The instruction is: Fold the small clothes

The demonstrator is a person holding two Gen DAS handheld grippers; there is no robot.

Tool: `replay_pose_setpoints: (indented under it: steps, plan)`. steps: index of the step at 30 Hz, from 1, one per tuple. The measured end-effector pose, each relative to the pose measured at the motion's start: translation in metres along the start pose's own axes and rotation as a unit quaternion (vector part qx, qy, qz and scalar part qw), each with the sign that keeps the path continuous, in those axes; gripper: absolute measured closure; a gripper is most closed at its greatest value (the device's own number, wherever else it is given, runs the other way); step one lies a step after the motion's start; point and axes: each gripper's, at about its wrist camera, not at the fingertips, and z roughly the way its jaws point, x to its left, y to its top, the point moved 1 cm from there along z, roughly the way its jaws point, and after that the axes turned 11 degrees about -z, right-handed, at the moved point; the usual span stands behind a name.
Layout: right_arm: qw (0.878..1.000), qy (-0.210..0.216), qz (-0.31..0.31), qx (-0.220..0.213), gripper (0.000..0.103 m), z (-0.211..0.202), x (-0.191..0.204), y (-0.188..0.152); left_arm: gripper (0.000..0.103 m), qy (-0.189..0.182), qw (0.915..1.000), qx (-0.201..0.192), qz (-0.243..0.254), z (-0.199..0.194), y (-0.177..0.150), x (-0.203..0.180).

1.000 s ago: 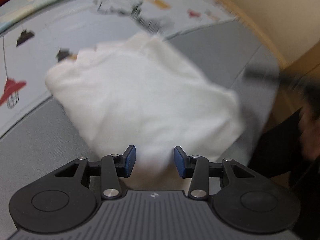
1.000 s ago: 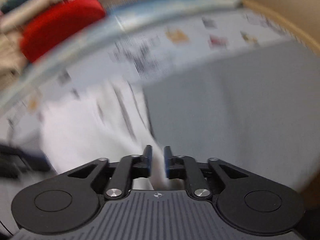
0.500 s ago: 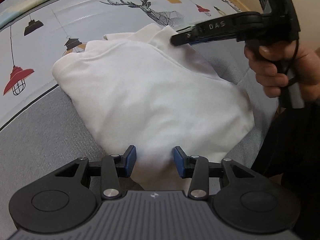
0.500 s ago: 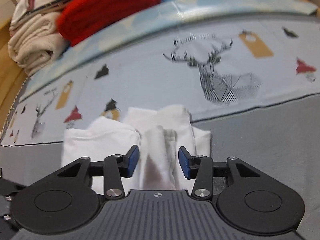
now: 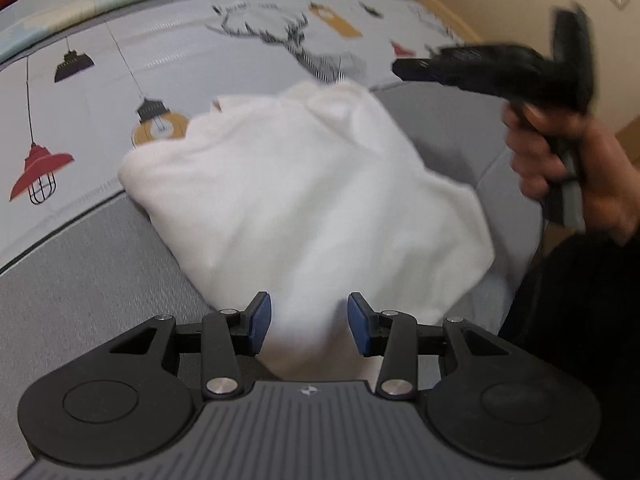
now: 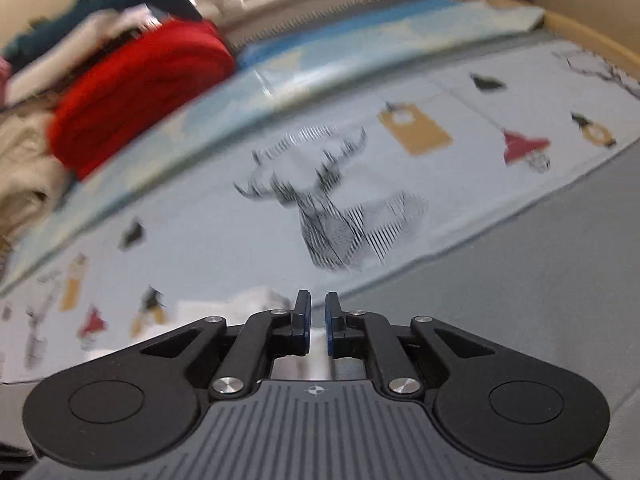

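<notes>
A folded white garment (image 5: 312, 200) lies on the grey bedspread (image 5: 80, 292), its far edge on the printed sheet. My left gripper (image 5: 308, 322) is open, its blue pads either side of the garment's near edge, not pinching it. In the left wrist view my right gripper (image 5: 404, 69) is held in a hand above and to the right of the garment's far corner. In its own view the right gripper (image 6: 317, 322) is shut with nothing between its pads; a bit of the white garment (image 6: 256, 300) shows just left of and below it.
A printed sheet with a deer (image 6: 332, 216) and lamps (image 5: 40, 168) covers the far part of the bed. A red folded cloth (image 6: 136, 92) and a pile of other clothes (image 6: 24, 176) lie at the back left. A wooden bed edge (image 6: 592, 36) runs on the right.
My right gripper has let go of the garment's far corner, lifted away up and right, and closed empty. The left gripper stays open at the near edge.
</notes>
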Motion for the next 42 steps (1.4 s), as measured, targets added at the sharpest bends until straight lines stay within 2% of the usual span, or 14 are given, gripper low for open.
replay_pose_setpoints:
  steps: [3,7,10,11,12,15,17,21,28,30,31,34,36,42]
  plan:
    - [0.995,0.072,-0.073,-0.015,0.094,-0.028,0.019,0.000,0.057,-0.012,0.9999,0.002,-0.005,0.001,0.001,0.001]
    - [0.968,0.200,-0.130,0.071,0.072,-0.037,0.039,-0.028,0.057,0.006,0.9990,0.032,0.029,0.023,-0.011,-0.010]
    - [0.960,0.143,-0.182,0.156,0.074,-0.016,0.039,-0.057,0.057,0.014,0.9984,0.040,0.037,0.027,-0.015,-0.012]
    - [0.961,0.111,-0.181,0.176,0.070,-0.008,0.032,-0.063,0.057,0.009,0.9988,0.038,0.029,0.025,-0.013,-0.011]
    - [0.965,0.093,-0.166,0.181,0.058,-0.004,0.023,-0.064,0.057,0.005,0.9993,0.031,0.018,0.021,-0.010,-0.008]
    - [0.978,0.096,-0.092,0.161,0.058,-0.009,0.001,-0.054,0.043,0.004,0.9992,-0.014,-0.037,0.006,0.003,0.008]
    - [0.985,0.080,-0.083,0.130,0.052,-0.017,-0.004,-0.047,0.024,0.023,0.9943,-0.045,-0.094,0.002,0.011,0.026]
    - [0.987,0.099,-0.037,0.123,0.031,-0.011,-0.013,-0.045,0.021,0.051,0.9794,-0.040,-0.191,0.016,0.013,0.058]
    - [0.977,0.111,-0.034,0.182,0.031,0.025,0.000,-0.056,0.021,0.008,0.9759,0.000,-0.218,0.049,0.006,0.067]
    - [0.975,0.119,-0.028,0.187,0.040,0.030,0.002,-0.055,0.035,-0.012,0.9753,-0.003,-0.221,0.052,0.011,0.070]
    - [0.974,0.124,-0.029,0.188,0.044,0.032,0.004,-0.054,0.049,-0.025,0.9750,-0.002,-0.221,0.052,0.012,0.071]
    - [0.974,0.121,-0.042,0.185,0.058,0.035,0.012,-0.051,0.065,-0.023,0.9795,-0.011,-0.200,0.044,0.016,0.066]
    - [0.976,0.123,-0.031,0.174,0.070,0.036,0.014,-0.046,0.066,-0.001,0.9820,-0.028,-0.187,0.033,0.022,0.069]
    - [0.974,0.182,-0.019,0.132,0.078,0.046,0.048,-0.031,0.069,0.050,0.9746,-0.078,-0.204,-0.012,0.035,0.105]
